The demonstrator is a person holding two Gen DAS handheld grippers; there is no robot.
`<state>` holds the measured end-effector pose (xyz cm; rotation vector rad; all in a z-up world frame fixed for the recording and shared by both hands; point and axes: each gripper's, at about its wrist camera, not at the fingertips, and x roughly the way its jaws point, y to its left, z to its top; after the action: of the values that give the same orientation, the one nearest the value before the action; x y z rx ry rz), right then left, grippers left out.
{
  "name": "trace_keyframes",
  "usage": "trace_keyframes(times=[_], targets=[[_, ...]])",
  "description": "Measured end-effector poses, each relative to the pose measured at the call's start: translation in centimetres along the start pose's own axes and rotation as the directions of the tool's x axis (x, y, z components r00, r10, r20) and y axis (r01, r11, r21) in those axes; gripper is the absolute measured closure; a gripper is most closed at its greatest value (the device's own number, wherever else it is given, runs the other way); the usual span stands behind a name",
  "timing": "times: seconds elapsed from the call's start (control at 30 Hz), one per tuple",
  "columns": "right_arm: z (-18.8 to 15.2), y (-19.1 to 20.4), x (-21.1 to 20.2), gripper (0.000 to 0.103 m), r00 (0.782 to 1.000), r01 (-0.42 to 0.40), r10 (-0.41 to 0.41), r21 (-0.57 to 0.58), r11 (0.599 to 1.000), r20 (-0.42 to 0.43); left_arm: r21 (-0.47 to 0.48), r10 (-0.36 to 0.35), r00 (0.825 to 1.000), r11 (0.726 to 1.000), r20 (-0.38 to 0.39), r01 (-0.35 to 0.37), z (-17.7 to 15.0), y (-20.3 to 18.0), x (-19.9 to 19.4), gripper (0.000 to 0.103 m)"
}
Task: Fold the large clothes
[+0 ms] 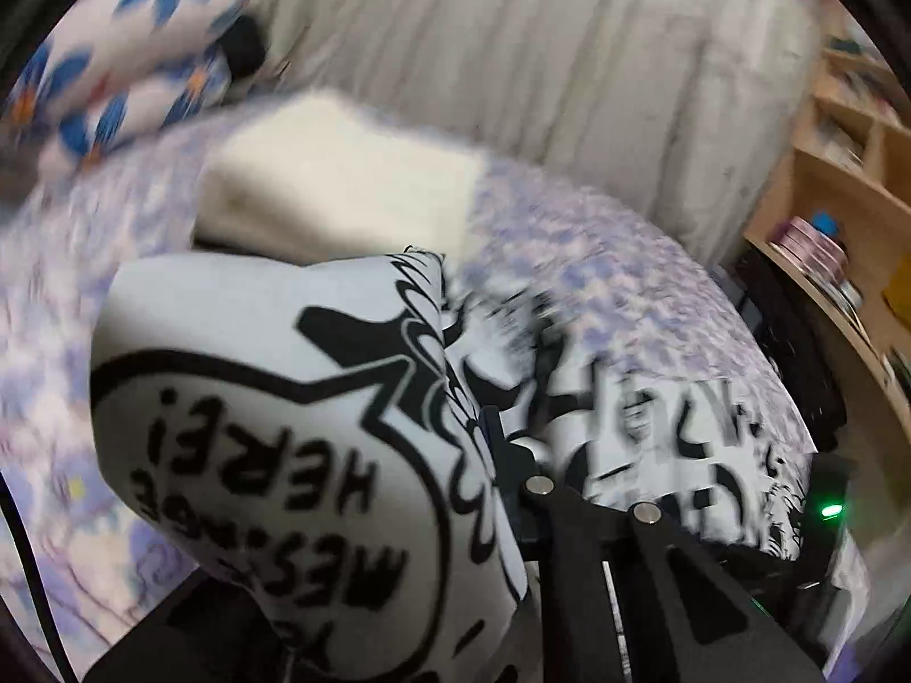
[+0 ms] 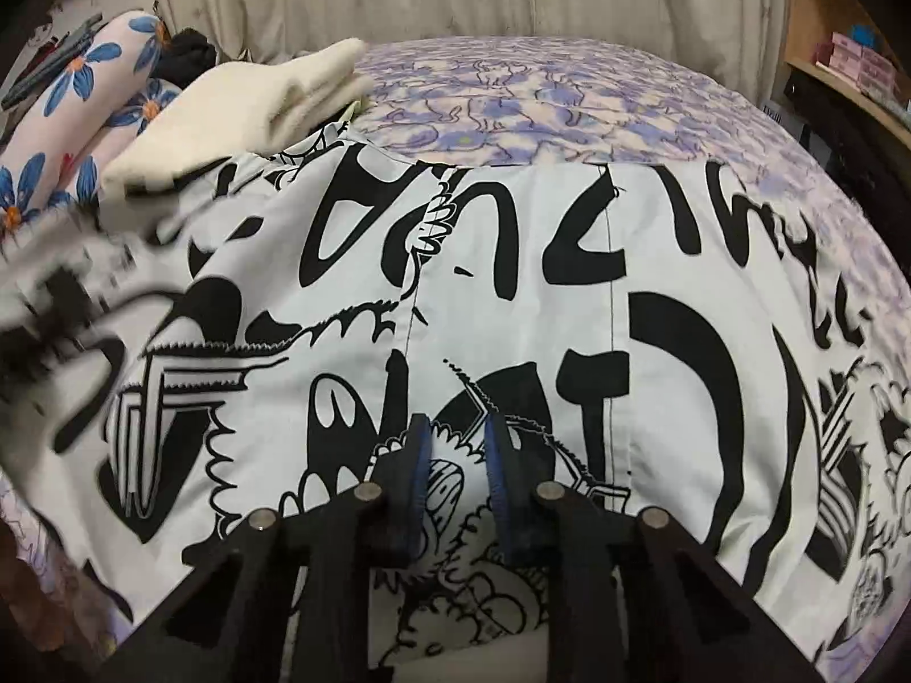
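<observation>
The black-and-white printed garment [image 2: 512, 296] lies spread on the bed [image 2: 569, 97], long axis running left to right. Left gripper [image 1: 501, 444] fingers clamp a lifted fold; right gripper [image 2: 455, 455] fingers stand apart above the cloth.

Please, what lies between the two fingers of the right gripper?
In the right wrist view, only the black-and-white printed garment shows in the gap of the right gripper, flat on the bed; the pads stand apart and pinch nothing.
</observation>
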<state>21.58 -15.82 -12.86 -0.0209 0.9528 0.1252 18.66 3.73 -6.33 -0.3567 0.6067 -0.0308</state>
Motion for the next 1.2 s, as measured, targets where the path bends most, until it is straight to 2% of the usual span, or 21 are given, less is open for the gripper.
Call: trace_keyframes(times=[0.07,0.17,0.3,0.37,0.4,0.47,0.53,0.6,0.7,0.83,0.93,1.0,1.2], targets=[[-0.4,-0.7,-0.4,0.084,0.999,-0.043,0.044,0.029,0.999,-0.011,0.081,-0.035,0.999,0.996,0.034,0.032,1.0,-3.3,-1.0,0.093],[-1.5,-1.9,-1.2,0.083,0.991,-0.128,0.13,0.083,0.988,-0.019,0.219,-0.079,0.996,0.974,0.052,0.066,1.9,-9.0,-2.1,0.093],[-3.4,-4.6,-4.5,0.084,0.962,-0.269,0.273,0.169,0.948,0.002,0.368,-0.137,0.99,0.923,0.037,0.114,1.5,-16.8,-2.1,0.093],[-4.5,-6.8,-6.7,0.084,0.954,-0.299,0.297,0.228,0.927,0.045,0.417,-0.162,0.987,0.898,0.016,0.141,0.8,-20.5,-1.5,0.093],[-5.1,-8.0,-7.8,0.084,0.956,-0.292,0.285,0.253,0.922,0.065,0.439,-0.174,0.985,0.885,0.0,0.156,0.3,-22.2,-1.0,0.093],[-6.4,-11.3,-10.3,0.084,0.972,-0.233,0.209,0.308,0.923,0.11,0.481,-0.19,0.981,0.858,-0.024,0.179,-0.9,-25.4,-0.1,0.093],[-7.8,-14.7,-12.3,0.084,0.988,-0.129,0.089,0.364,0.922,0.125,0.525,-0.189,0.98,0.83,-0.055,0.19,-2.5,-28.7,1.4,0.093],[-9.1,-17.7,-13.5,0.084,0.992,-0.061,0.009,0.422,0.904,0.124,0.555,-0.186,0.979,0.807,-0.084,0.201,-4.4,-31.4,3.1,0.093],[-11.0,-21.3,-14.3,0.084,0.993,-0.02,-0.043,0.498,0.867,0.114,0.595,-0.163,0.973,0.771,-0.164,0.229,-8.5,-34.2,5.3,0.093],[-13.1,-23.6,-14.4,0.084,0.994,0.005,-0.063,0.556,0.831,0.085,0.646,-0.049,0.957,0.727,-0.285,0.23,-14.6,-36.1,10.0,0.093],[-13.9,-24.2,-14.3,0.084,0.996,0.006,-0.055,0.573,0.82,0.069,0.688,-0.035,0.967,0.696,-0.254,0.206,-16.3,-36.3,10.3,0.093],[-14.2,-24.3,-14.6,0.084,0.996,0.003,-0.051,0.575,0.818,0.067,0.687,-0.04,0.965,0.695,-0.257,0.212,-16.1,-36.3,10.0,0.092],[-12.8,-25.3,-14.9,0.083,0.994,-0.013,-0.048,0.566,0.824,0.093,0.616,-0.053,0.932,0.737,-0.359,0.279,-14.1,-35.8,8.8,0.087]])
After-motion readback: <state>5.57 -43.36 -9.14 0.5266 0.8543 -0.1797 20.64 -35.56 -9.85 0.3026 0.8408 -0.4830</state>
